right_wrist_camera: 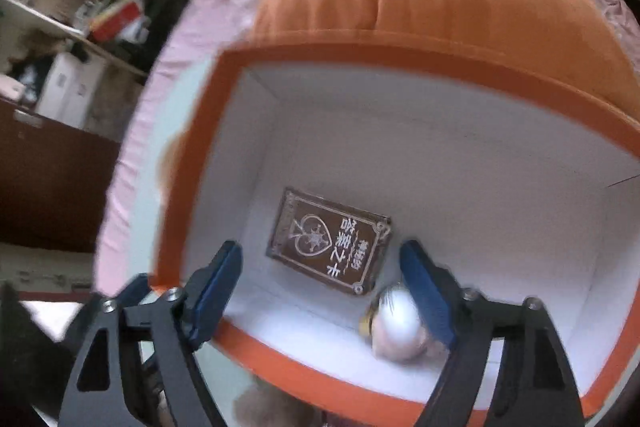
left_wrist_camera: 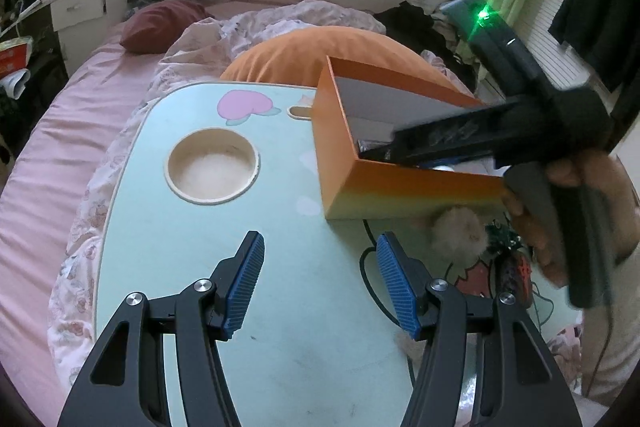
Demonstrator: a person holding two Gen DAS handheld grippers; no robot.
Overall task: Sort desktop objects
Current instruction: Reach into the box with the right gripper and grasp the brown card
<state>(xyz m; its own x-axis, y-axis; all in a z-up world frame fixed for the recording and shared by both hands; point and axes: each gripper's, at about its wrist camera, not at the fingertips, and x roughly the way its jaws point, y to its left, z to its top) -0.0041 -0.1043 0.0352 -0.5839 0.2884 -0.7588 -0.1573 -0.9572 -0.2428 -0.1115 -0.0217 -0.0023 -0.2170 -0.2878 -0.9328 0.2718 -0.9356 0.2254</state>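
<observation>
- Orange box (right_wrist_camera: 224, 163), white inside, sits on the far right part of the mint lap table (left_wrist_camera: 168, 267); table is on a bed with pink sheet (left_wrist_camera: 52, 131).
- In box: brown card deck (right_wrist_camera: 330, 241) flat on the floor, pale round trinket (right_wrist_camera: 396, 327) just beside its near-right corner.
- Right gripper (right_wrist_camera: 322, 301) is over the box's near rim, fingers spread wide, holding nothing; deck lies between and ahead of the fingertips, trinket touching or just beside the right-hand pad (right_wrist_camera: 424, 291) — can't tell which.
- Outside the box, against near wall: fluffy pompom (left_wrist_camera: 460, 233), dark-red patterned item (left_wrist_camera: 516, 273) next to it.
- Left gripper (left_wrist_camera: 320, 283) hovers above bare tabletop, wide open, empty, well apart from box contents.
- Round cup hole (left_wrist_camera: 212, 167) left of box; orange pillow (left_wrist_camera: 320, 51) behind.
</observation>
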